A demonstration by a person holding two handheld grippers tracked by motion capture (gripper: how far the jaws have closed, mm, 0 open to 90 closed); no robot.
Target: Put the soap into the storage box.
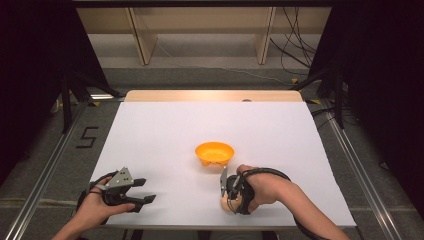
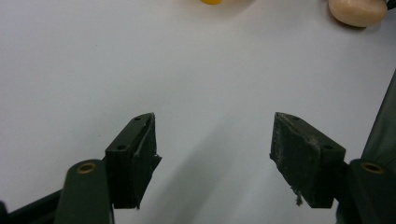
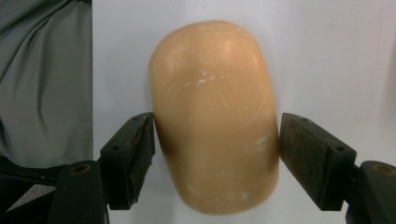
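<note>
White sheeting covers the table (image 1: 165, 135), with dark floor and cables beyond. At seven o'clock the left gripper (image 1: 142, 192) rests spread wide on nothing. Near centre sits an orange bowl (image 1: 214, 153). At five o'clock the right gripper (image 3: 215, 140) points down astride a tan, egg-like lump (image 3: 215, 116), left pad touching, right pad just clear: released.

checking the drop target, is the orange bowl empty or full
Empty: the high view shows the orange plastic bowl with a bare inside; the beige rounded block lies outside it.
</note>
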